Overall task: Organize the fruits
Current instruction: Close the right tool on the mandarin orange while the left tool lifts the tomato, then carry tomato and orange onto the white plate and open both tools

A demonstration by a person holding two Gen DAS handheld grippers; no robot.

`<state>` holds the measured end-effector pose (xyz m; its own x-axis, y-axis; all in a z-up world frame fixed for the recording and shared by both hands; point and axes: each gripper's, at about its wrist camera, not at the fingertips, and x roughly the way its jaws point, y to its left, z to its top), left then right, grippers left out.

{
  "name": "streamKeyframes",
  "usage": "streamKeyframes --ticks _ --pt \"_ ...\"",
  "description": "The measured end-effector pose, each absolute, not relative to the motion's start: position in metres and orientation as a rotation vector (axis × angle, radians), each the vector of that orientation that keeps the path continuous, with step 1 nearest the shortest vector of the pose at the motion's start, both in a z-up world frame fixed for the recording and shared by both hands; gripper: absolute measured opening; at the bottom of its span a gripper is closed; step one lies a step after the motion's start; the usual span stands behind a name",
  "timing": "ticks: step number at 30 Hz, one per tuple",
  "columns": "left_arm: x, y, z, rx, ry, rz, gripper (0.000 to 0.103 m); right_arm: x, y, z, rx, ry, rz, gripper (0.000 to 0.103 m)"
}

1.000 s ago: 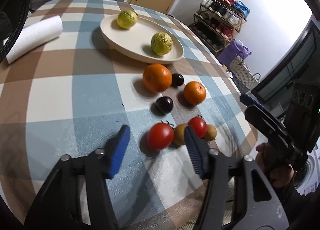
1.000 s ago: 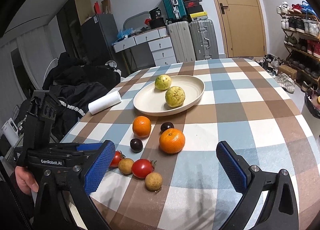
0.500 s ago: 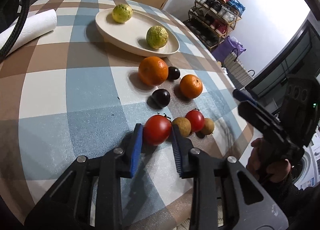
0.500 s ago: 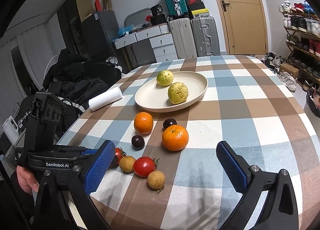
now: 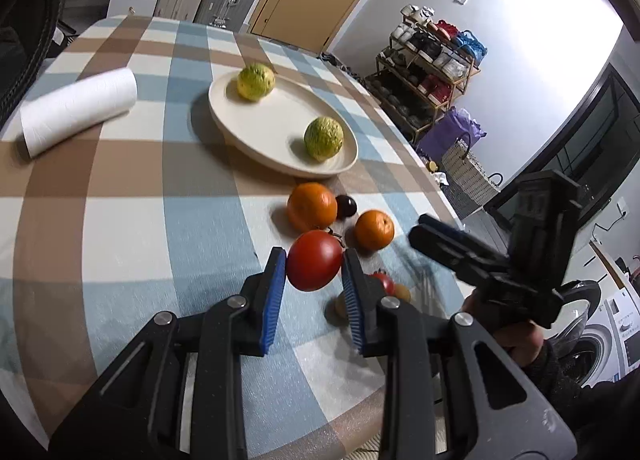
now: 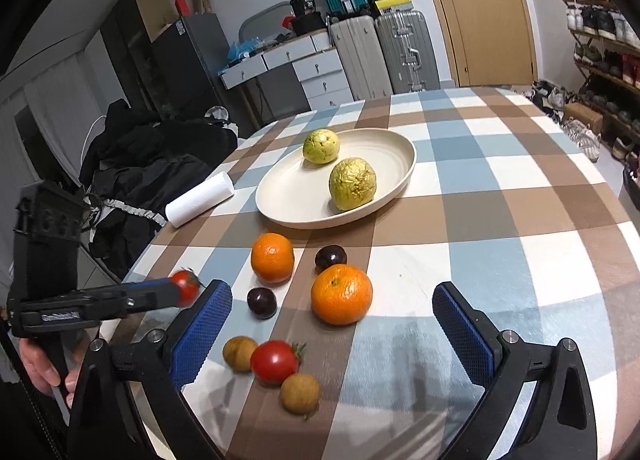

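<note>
My left gripper [image 5: 314, 274] is shut on a red tomato [image 5: 314, 266] and holds it above the checked tablecloth; it also shows in the right wrist view [image 6: 185, 287]. My right gripper [image 6: 332, 328] is open and empty, low over the near fruit. On the cloth lie two oranges [image 6: 341, 294] [image 6: 272, 258], two dark plums [image 6: 262, 302] [image 6: 330, 257], a second tomato [image 6: 275, 361] and two small brown fruits [image 6: 239, 353] [image 6: 300, 394]. A cream plate [image 6: 396, 163] farther back holds two yellow-green fruits [image 6: 353, 183] [image 6: 321, 146].
A white paper roll [image 6: 200, 199] lies left of the plate. Black clothing [image 6: 136, 163] hangs past the table's left edge. Suitcases and drawers stand at the back wall, a shoe rack [image 6: 604, 47] at the right.
My left gripper closed on the red tomato and lifted it off the cloth, moving toward the plate. My right gripper stayed open and nearly still.
</note>
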<state>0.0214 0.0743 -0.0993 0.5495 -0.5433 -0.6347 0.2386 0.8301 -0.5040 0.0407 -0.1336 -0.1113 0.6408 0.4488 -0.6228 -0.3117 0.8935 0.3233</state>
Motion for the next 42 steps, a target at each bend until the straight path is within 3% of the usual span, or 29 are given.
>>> streamKeyframes --ticks 4,9,15,29,42 --pt "0.027 0.078 -0.094 -0.385 0.863 -0.466 0.026 0.053 -0.128 -0.121 0.207 0.801 0.456 0.091" --pt "0.033 0.081 -0.089 -0.39 0.848 -0.444 0.026 0.064 -0.128 -0.131 0.24 0.847 0.466 0.065" --pt "0.048 0.082 -0.088 -0.393 0.848 -0.433 0.026 0.068 -0.131 -0.136 0.241 0.881 0.462 0.042" --pt "0.101 0.074 -0.078 -0.363 0.827 -0.403 0.026 0.073 -0.158 -0.124 0.355 0.81 0.481 0.04" --pt "0.182 0.074 -0.061 -0.315 0.782 -0.353 0.026 0.148 -0.163 -0.055 0.318 0.661 0.519 0.04"
